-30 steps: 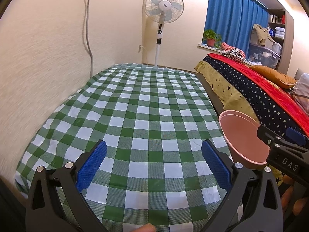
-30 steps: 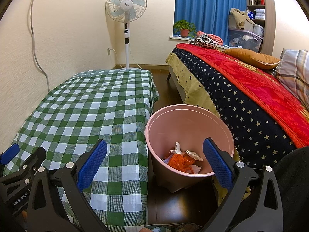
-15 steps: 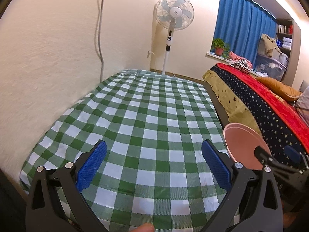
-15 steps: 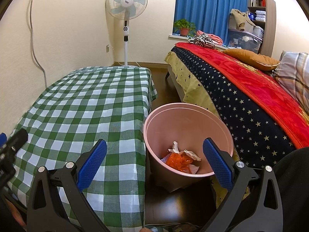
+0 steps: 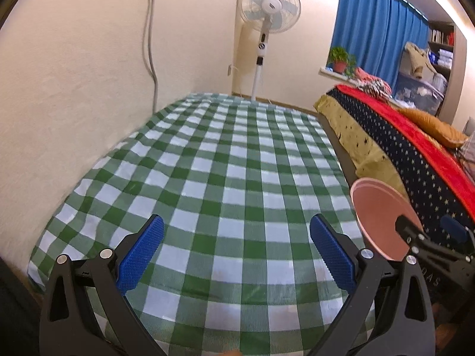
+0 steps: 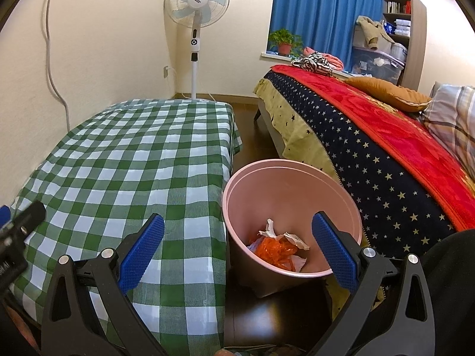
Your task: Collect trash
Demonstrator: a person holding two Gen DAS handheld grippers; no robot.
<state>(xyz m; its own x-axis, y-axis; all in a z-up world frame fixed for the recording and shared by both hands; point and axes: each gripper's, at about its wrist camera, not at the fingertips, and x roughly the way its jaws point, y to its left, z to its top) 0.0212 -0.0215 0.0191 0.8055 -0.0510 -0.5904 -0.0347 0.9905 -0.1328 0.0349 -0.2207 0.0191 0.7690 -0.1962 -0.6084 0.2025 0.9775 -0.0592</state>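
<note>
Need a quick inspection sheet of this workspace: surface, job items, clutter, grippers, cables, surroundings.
Surface: table under green checked cloth; nothing seen lying on it.
Job's things: pink bin on the floor between table and bed, holding orange wrapper and crumpled paper.
Clutter: nothing seen on the visible floor.
Grippers: left gripper open and empty over the cloth; right gripper open and empty, above the bin.
Cables: grey cable runs down the wall behind the table.
Surroundings: standing fan, bed, blue curtain, potted plant.
</note>
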